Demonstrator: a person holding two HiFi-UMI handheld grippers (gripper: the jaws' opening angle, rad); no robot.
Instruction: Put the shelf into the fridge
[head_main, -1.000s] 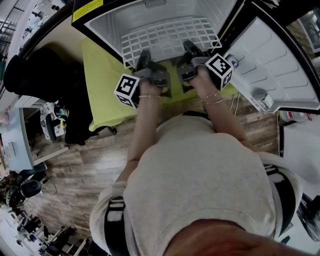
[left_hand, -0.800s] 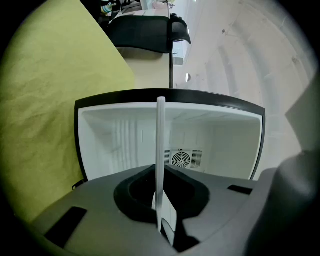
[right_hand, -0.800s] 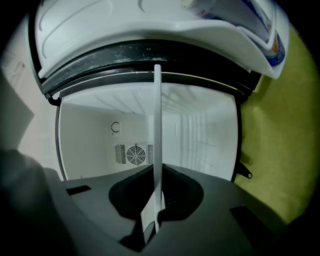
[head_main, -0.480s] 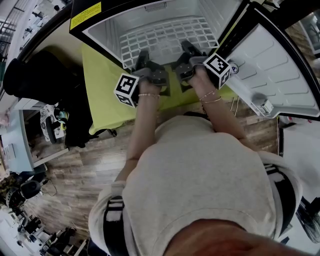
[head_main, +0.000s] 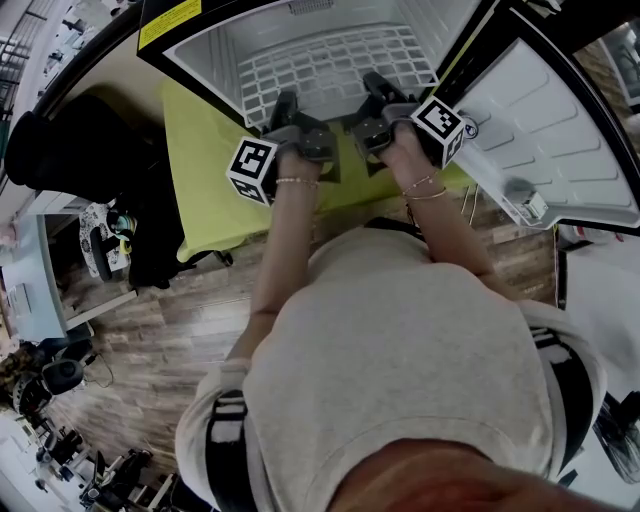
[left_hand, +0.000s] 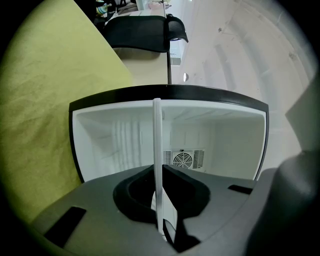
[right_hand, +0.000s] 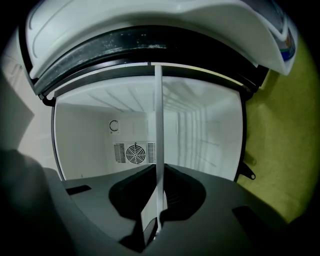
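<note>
A white wire shelf (head_main: 330, 68) lies partly inside the open fridge (head_main: 205, 45), its near edge held by both grippers. My left gripper (head_main: 287, 105) is shut on the shelf's near edge at the left; in the left gripper view the shelf (left_hand: 158, 165) shows edge-on as a thin white bar between the jaws. My right gripper (head_main: 376, 90) is shut on the near edge at the right, and there too the shelf (right_hand: 159, 150) shows as a thin bar. Past the jaws lies the fridge's white inside with a round fan grille (right_hand: 134, 152).
The fridge door (head_main: 560, 140) stands open at the right, its white inner panel facing up. A yellow-green cloth (head_main: 205, 180) covers the surface under the fridge. A black chair (head_main: 60, 150) stands at the left on the wooden floor (head_main: 150, 340).
Both grippers and the shelf have moved a little farther into the fridge opening. Both holds are unchanged.
</note>
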